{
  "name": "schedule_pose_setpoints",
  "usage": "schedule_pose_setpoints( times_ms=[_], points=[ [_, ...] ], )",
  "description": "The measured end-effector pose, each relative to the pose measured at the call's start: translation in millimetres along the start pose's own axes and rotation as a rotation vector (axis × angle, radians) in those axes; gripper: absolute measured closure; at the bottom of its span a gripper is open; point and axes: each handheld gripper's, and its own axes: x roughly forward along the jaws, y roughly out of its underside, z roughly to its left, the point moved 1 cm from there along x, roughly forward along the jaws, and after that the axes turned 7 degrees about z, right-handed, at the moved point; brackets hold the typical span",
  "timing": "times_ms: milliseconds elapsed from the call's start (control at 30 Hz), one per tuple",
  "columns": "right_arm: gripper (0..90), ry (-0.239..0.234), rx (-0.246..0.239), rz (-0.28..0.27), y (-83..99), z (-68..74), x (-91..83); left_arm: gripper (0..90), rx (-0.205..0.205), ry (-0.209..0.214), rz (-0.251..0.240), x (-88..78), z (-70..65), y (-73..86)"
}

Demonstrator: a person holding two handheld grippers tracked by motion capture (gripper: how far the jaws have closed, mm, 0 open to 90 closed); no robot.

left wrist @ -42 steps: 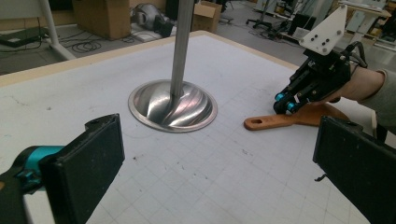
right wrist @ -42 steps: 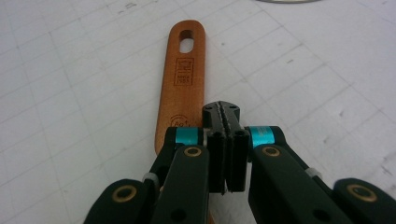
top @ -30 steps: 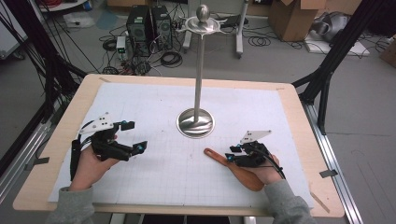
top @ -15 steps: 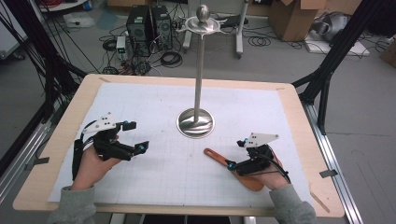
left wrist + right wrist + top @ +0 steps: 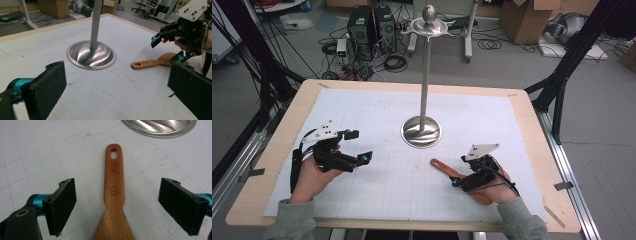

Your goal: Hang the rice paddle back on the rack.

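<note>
A wooden spatula (image 5: 441, 166) lies flat on the white gridded mat, its holed handle end pointing toward the metal stand's base (image 5: 421, 131). My right gripper (image 5: 458, 179) hovers over it. In the right gripper view its jaws have just been opening and now stand wide, and the spatula handle (image 5: 114, 195) lies between the pads, touching neither. My left gripper (image 5: 361, 145) is held at the mat's left, open with nothing between its pads (image 5: 47, 87). From there I see the spatula (image 5: 150, 63) and the right gripper (image 5: 166, 51) farther off.
A tall steel pole (image 5: 425, 75) rises from the round base (image 5: 91, 56) at the mat's middle, topped by a dish and ball. The wooden table edge (image 5: 532, 130) frames the mat. Boxes, cables and computers lie on the floor beyond.
The right gripper's jaws have opened wide over the spatula, and that hand has drawn back slightly toward the near edge. The spatula and the left hand have stayed put.
</note>
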Motion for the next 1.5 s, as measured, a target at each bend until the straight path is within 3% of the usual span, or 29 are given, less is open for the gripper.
schedule_pose_setpoints(
  times_ms=[200,667,1300,1500],
  points=[
    [13.6,-0.018,0.001,0.071,-4.9,1.0,9.2,2.5,0.000,0.004,0.004,0.0,-0.4,0.0],
    [15.1,-0.004,0.017,0.128,-7.2,-1.3,20.8,2.5,-0.005,0.001,0.006,0.4,-0.6,1.4],
    [30.6,0.007,-0.024,0.194,-13.8,-1.5,29.0,2.5,-0.008,0.006,0.005,0.5,-0.5,1.7],
    [39.8,-0.010,-0.033,0.200,-15.6,-0.8,28.6,2.5,-0.007,0.005,0.004,0.0,-0.4,1.6]
  ],
)
